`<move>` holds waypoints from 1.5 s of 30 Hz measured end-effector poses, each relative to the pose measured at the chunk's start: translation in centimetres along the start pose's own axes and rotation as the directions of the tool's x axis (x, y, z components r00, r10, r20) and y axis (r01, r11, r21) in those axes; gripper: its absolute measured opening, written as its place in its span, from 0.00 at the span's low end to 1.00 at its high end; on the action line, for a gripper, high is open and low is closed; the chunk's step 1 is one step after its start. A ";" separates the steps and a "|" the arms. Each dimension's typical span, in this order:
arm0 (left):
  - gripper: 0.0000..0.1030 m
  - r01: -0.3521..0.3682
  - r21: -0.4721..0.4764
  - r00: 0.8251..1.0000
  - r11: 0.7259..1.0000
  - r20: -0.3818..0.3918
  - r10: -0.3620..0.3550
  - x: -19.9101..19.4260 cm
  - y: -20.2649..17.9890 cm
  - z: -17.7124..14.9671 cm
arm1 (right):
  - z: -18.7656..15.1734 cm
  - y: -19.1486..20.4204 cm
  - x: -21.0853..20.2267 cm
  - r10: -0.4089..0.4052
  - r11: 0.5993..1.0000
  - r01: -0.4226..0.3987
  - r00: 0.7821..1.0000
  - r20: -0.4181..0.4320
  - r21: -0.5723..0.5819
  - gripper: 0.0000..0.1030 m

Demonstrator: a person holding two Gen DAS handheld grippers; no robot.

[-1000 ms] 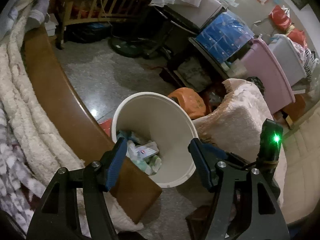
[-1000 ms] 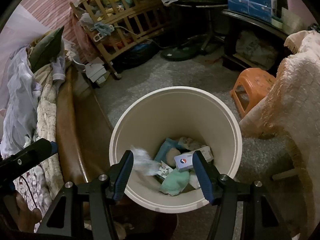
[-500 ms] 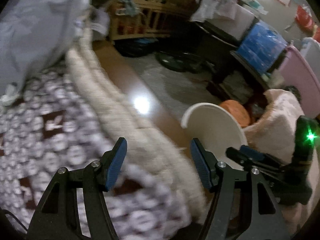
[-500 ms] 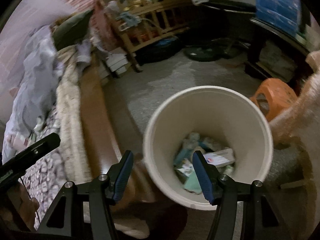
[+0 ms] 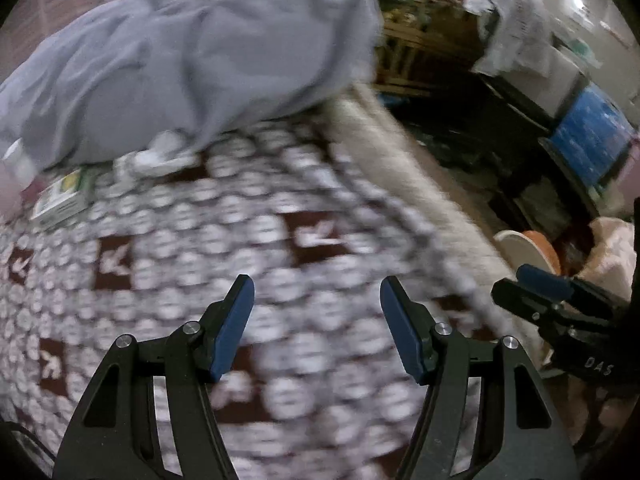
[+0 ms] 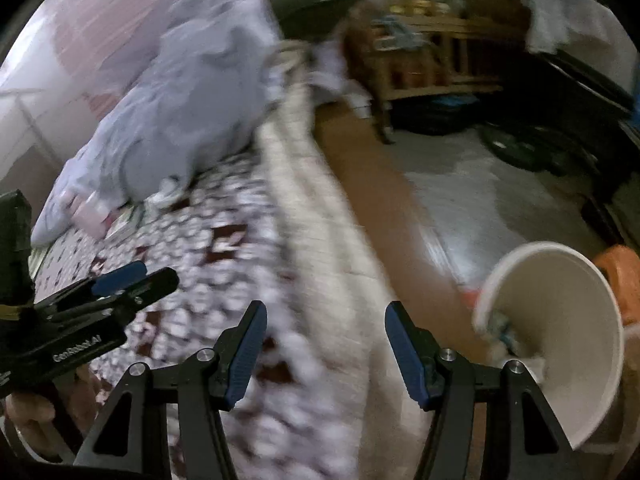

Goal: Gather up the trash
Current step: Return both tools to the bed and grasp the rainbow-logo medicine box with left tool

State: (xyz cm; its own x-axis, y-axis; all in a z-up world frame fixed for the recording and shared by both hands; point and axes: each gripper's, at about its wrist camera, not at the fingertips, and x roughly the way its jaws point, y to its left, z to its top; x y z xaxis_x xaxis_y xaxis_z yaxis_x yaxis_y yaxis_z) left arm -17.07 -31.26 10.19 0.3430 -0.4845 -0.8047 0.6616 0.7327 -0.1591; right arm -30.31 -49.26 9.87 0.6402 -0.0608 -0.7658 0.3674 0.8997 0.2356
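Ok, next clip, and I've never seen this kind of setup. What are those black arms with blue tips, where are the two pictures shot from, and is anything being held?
There is no robot here: a person carries a hand-held pincer in each hand, and a wide-angle camera on each one looks out along its two fingers. One picture comes from the left gripper, the other from the right gripper. Both stand open with nothing between their blue pads. They point down at a bed covered by a patterned blanket. A grey cloth heap, a crumpled white tissue and a small printed box lie on the bed. The white bin beside the bed holds trash. Everything is motion-blurred.
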 end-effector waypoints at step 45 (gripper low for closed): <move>0.62 -0.086 -0.224 0.996 0.971 0.015 0.092 0.8 25.3 0.7 | 10.0 18.1 17.1 0.197 0.964 -0.213 0.974 -0.114 -0.160 0.59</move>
State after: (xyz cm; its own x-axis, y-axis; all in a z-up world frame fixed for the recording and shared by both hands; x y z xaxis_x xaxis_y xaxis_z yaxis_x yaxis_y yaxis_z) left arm 0.43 -13.46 5.95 0.4119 -0.4223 -0.8075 0.4637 0.8599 -0.2132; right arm -5.94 -38.32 7.03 0.6189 0.1667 -0.7676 0.1100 0.9492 0.2948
